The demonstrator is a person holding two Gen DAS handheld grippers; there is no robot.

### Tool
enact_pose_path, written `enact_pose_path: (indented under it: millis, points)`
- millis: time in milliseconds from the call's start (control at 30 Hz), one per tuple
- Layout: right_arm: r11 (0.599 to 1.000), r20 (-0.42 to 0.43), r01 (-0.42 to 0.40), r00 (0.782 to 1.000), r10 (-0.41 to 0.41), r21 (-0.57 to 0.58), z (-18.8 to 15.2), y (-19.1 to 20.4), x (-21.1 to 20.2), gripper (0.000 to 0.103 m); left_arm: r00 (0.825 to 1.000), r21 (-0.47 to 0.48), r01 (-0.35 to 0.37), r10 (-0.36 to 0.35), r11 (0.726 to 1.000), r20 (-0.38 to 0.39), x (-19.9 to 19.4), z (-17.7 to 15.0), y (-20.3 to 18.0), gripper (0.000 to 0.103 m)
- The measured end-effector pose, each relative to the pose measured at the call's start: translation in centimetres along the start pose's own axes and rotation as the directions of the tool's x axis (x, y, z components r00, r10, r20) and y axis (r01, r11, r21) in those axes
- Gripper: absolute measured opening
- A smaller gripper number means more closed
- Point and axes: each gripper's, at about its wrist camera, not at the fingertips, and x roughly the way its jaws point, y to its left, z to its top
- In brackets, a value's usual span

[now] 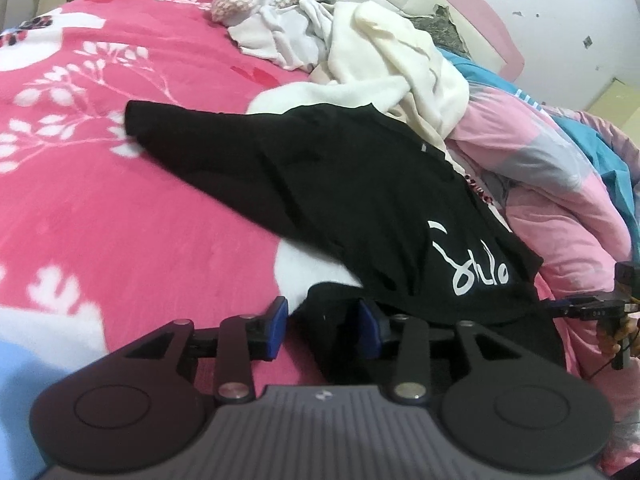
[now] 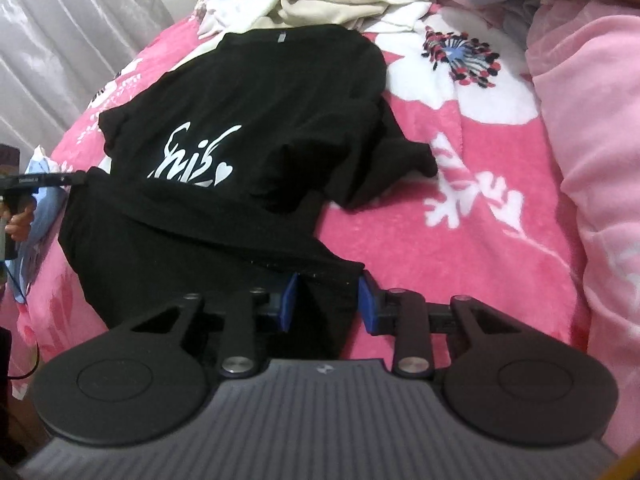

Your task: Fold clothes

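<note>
A black T-shirt with white script print lies on the pink flowered blanket; it also shows in the right wrist view, partly folded, with one sleeve out to the right. My left gripper is open, its blue pads on either side of the shirt's near hem corner. My right gripper is open, with the other hem corner lying between its blue pads. Each gripper shows at the edge of the other's view: the right one and the left one.
A heap of cream, white and knitted clothes lies beyond the shirt. A pink and grey quilt is bunched along the right side. A headboard and wall stand behind. A curtain hangs at the left.
</note>
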Motion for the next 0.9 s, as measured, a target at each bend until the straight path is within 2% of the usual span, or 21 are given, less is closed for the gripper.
enact_pose_path:
  millis: [133, 233, 267, 300, 333, 433, 533, 633, 700, 767, 800, 833, 900]
  points:
    - [1.000, 0.000, -0.018, 1.000, 0.018, 0.025, 0.0, -0.5, 0.8, 0.033, 1.000, 0.034, 0.023, -0.023, 0.999, -0.002, 0.8, 0.3, -0.3, 0.031]
    - [0.998, 0.017, -0.027, 1.000, 0.026, 0.059, -0.1, -0.9, 1.1, 0.029, 1.000, 0.043, 0.021, -0.020, 0.999, -0.004, 1.3, 0.2, -0.6, 0.008]
    - [0.997, 0.025, -0.028, 0.999, 0.026, 0.071, -0.1, -1.0, 1.0, 0.024, 1.000, 0.042, 0.013, -0.014, 0.999, 0.006, 1.2, 0.2, -0.9, 0.008]
    - [0.996, 0.035, -0.023, 0.999, 0.020, 0.081, -0.2, -0.9, 0.6, 0.009, 1.000, 0.040, 0.006, -0.007, 0.999, 0.016, 1.0, 0.1, -1.2, 0.007]
    - [0.996, 0.046, -0.019, 0.999, 0.015, 0.091, -0.3, -0.9, 0.1, 0.005, 0.999, 0.041, 0.006, -0.007, 0.999, 0.031, 0.4, 0.2, -1.6, 0.007]
    - [0.990, 0.135, -0.059, 0.990, 0.042, 0.125, -1.3, 0.1, -3.7, 0.003, 0.994, 0.013, 0.044, -0.045, 0.999, 0.102, -2.9, 0.6, -3.1, 0.006]
    - [0.985, 0.257, -0.102, 0.964, 0.063, 0.141, -2.4, 1.9, -8.0, 0.003, 0.979, -0.010, 0.098, -0.095, 0.995, 0.181, -6.5, 1.6, -4.2, 0.006]
    - [0.974, 0.402, -0.146, 0.914, 0.065, 0.175, -1.3, 2.5, -10.6, 0.003, 0.967, -0.057, 0.116, -0.100, 0.992, 0.236, -8.5, 3.7, -4.9, 0.006]
    - [0.965, 0.481, -0.172, 0.875, 0.055, 0.200, 0.9, 2.3, -11.6, 0.003, 0.964, -0.072, 0.086, -0.064, 0.994, 0.258, -9.0, 7.2, -6.1, 0.006]
    - [0.955, 0.568, -0.203, 0.821, 0.047, 0.214, 5.2, 1.9, -13.1, 0.003, 0.951, -0.062, 0.045, -0.024, 0.997, 0.307, -9.7, 12.6, -8.2, 0.005]
    - [0.954, 0.617, -0.214, 0.786, 0.043, 0.207, 8.0, 1.8, -14.5, 0.003, 0.939, -0.063, 0.039, -0.015, 0.997, 0.344, -10.7, 15.6, -9.3, 0.005]
    - [0.955, 0.669, -0.228, 0.742, 0.045, 0.189, 10.9, 1.9, -16.4, 0.003, 0.919, -0.054, 0.034, -0.010, 0.998, 0.395, -12.2, 18.7, -10.9, 0.005]
    - [0.964, 0.771, -0.234, 0.634, 0.056, 0.122, 16.3, 3.4, -21.6, 0.003, 0.836, 0.007, 0.049, -0.045, 0.999, 0.547, -17.8, 24.6, -15.4, 0.005]
